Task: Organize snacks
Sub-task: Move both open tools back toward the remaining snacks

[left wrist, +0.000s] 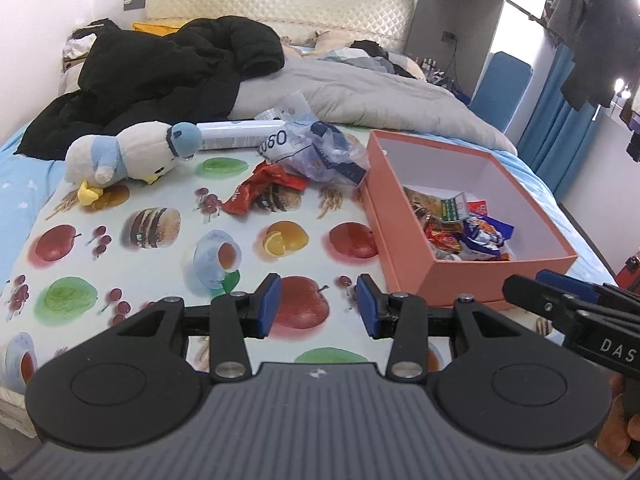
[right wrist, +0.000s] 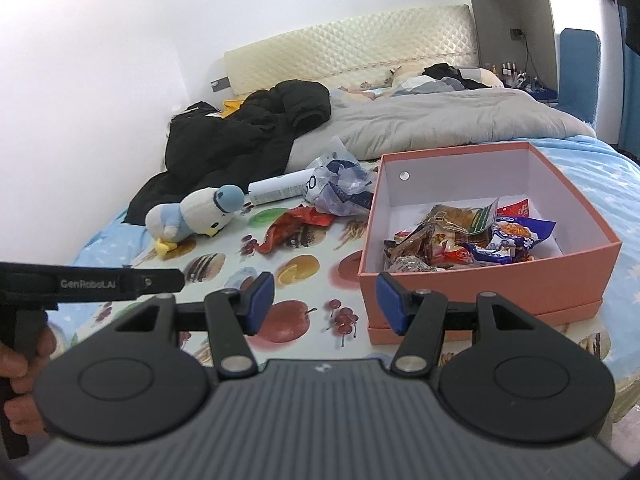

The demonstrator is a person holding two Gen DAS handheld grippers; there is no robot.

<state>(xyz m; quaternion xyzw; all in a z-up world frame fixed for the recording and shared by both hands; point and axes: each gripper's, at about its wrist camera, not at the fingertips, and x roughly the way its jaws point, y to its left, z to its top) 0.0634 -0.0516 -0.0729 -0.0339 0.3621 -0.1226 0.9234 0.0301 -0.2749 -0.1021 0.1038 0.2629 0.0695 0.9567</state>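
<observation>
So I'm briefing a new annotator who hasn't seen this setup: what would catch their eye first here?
Probably the salmon-pink box on the right of the fruit-print cloth, open and already heaped with bright snack packets. Next, the plush duck lying on its side at the cloth's far left, with a red wrapper and a crumpled clear bag loose between it and the box. Both the left claw and right claw hang open and empty.

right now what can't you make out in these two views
- Box contents: in both views the near wall hides the bottom of the snack pile.
- Clear bag: crumpled; the print is unreadable in either view, and the contents can't be told.
- White tube: label too small to read; the bag covers one end.
- Red wrapper: crumpled, brand illegible.
- Right hand-held gripper: cut off by the edge in the left view.
</observation>
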